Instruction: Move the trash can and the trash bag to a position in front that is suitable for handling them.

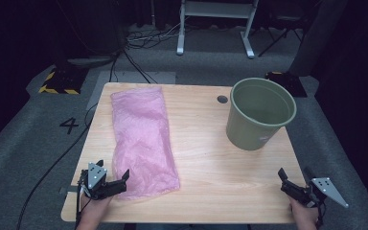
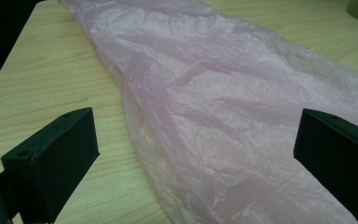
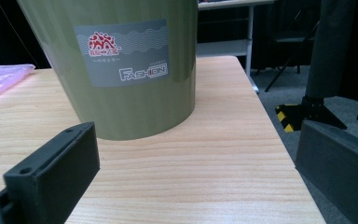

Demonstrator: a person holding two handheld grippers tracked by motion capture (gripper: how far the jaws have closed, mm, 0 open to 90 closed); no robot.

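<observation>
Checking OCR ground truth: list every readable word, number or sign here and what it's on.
"FASHION": white letters on the grey label of the green bucket.
Red emblem on that label, with a line of small characters under it: too small to read.
A tiny line above "FASHION": too small to read.
"4": dark figure on the grey floor left of the table.
Yellow-and-black hazard stripes on a stand foot: no text.
</observation>
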